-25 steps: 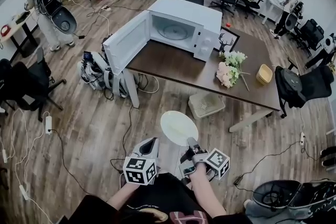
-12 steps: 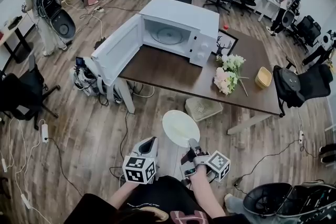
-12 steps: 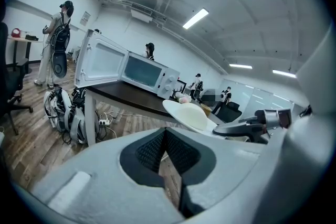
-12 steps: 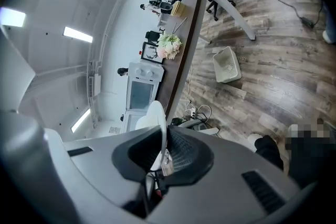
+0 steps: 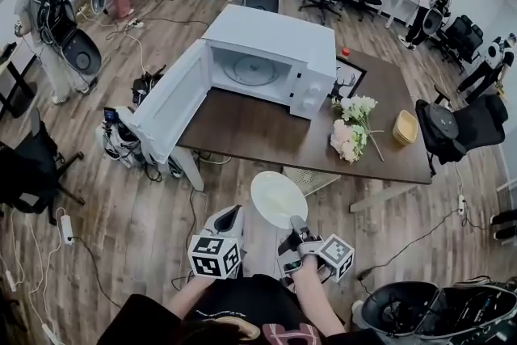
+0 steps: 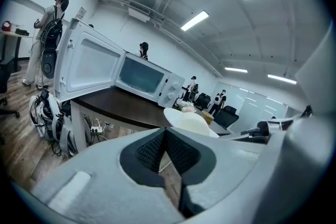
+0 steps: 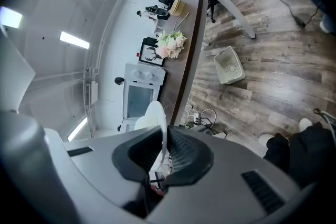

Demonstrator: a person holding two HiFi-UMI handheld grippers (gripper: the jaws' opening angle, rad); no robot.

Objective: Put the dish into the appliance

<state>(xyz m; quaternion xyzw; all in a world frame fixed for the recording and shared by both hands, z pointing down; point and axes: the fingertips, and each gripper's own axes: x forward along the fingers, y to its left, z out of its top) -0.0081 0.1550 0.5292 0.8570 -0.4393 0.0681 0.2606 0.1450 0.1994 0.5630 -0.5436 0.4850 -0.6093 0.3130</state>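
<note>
Right tool (image 5: pixel 297 224) pinches the plate (image 5: pixel 277 199) by its near rim, so the plate juts out ahead of it, ready to slide in. Microwave (image 5: pixel 275 61) sits well ahead on the table (image 5: pixel 242 129), door (image 5: pixel 166 111) open. Left tool (image 5: pixel 229 220) rides alongside, jaws pressed together, empty.

A dark table (image 5: pixel 242 129) stands on a wood floor (image 5: pixel 145 230). On its far left end sits a microwave (image 5: pixel 275 36), its door swung open past the left edge. To its right lie a frame (image 5: pixel 353 77), flowers (image 5: pixel 349 129) and, near the right end, a yellow bowl (image 5: pixel 405 127). On the floor, a white basket (image 7: pixel 229 64) sits under the near edge and a heap of gear (image 5: pixel 121 143) lies left of the table
</note>
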